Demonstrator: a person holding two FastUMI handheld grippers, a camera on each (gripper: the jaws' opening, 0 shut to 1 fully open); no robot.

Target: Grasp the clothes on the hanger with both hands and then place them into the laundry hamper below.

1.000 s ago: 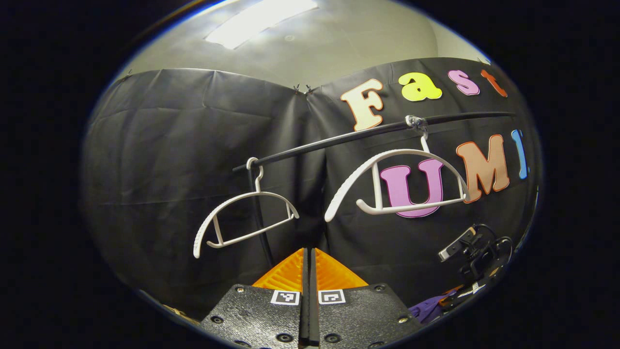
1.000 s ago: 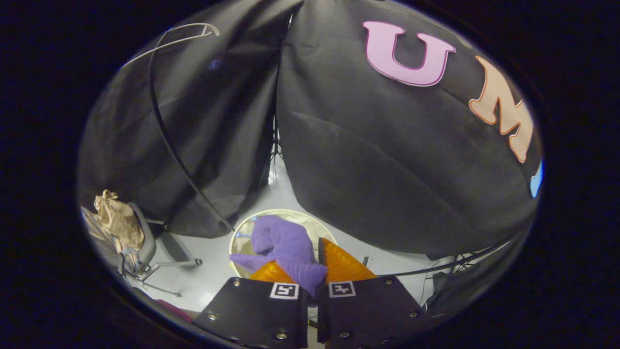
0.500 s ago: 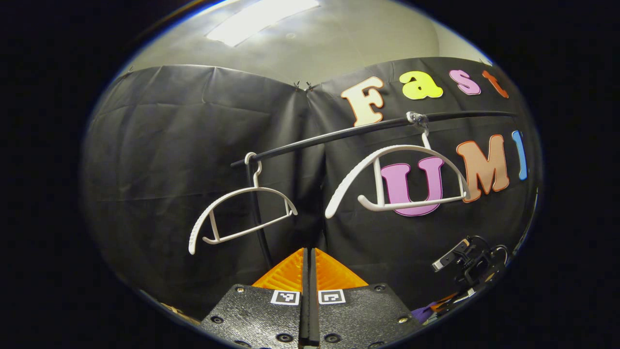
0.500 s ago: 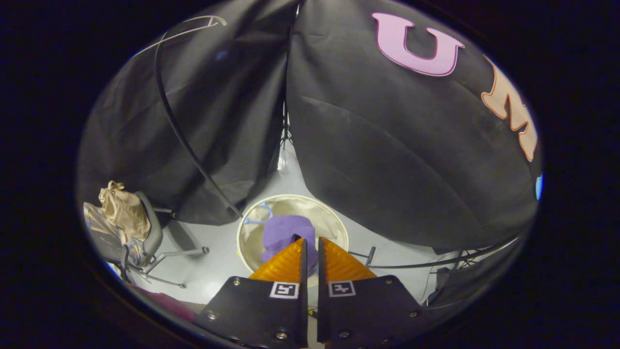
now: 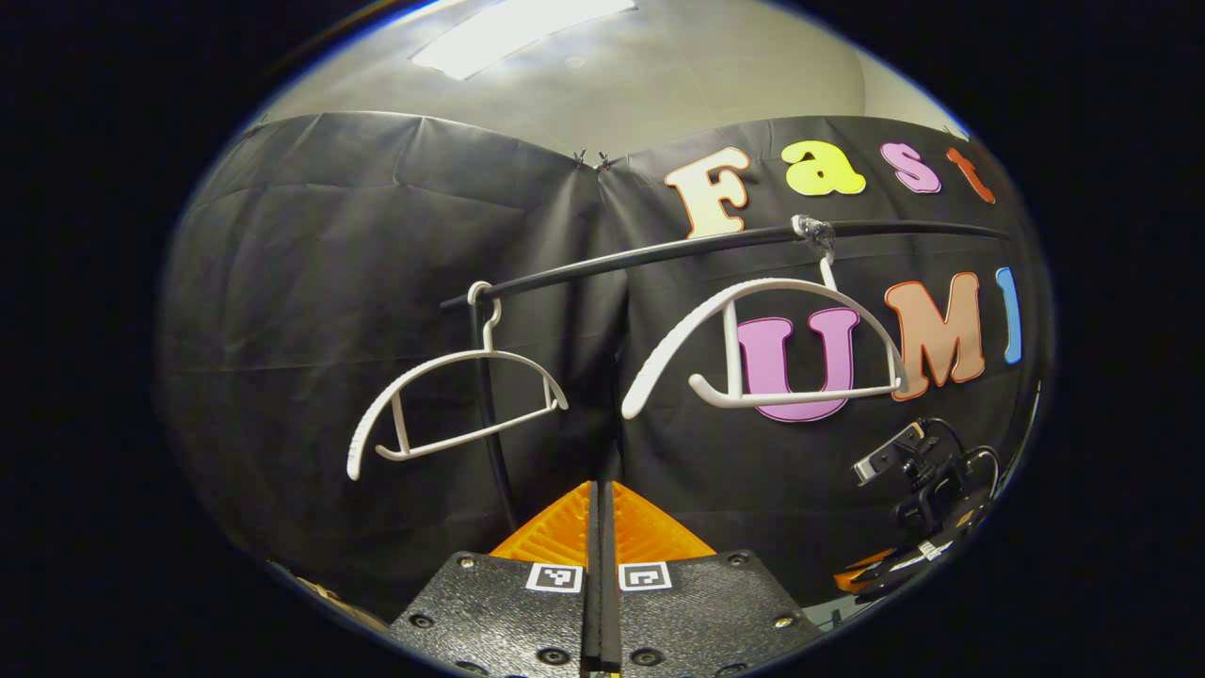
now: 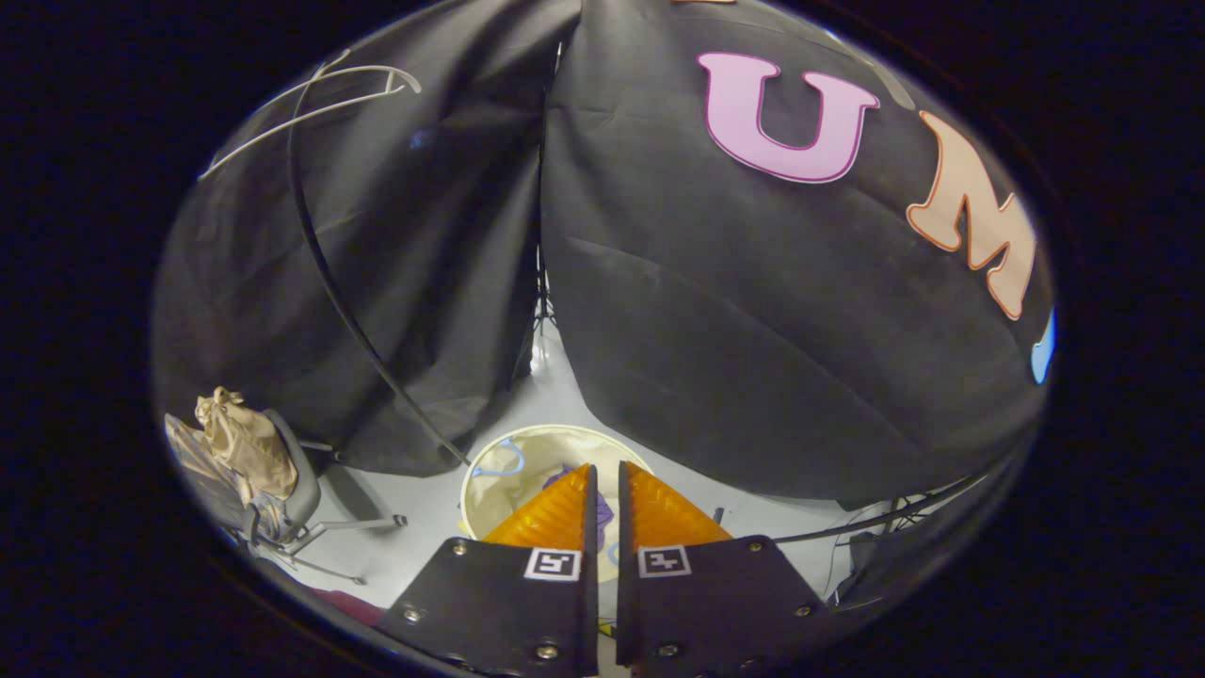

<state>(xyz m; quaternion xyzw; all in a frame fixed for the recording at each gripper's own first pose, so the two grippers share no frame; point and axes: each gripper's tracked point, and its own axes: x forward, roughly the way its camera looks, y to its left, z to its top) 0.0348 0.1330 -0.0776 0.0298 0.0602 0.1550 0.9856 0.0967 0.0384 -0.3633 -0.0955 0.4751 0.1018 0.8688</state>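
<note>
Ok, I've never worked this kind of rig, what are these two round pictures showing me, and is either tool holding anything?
Each picture comes from a camera riding on a handheld two-finger gripper, looking along its fingers. The left gripper view faces up at the black clothes rail, where two bare white plastic hangers hang. The left gripper is shut on nothing. The right gripper view looks down at the round cream laundry hamper on the floor, with the purple knitted garment partly visible inside, behind the fingers. The right gripper stands slightly open, holding nothing. A grey chair stands at the left.
</note>
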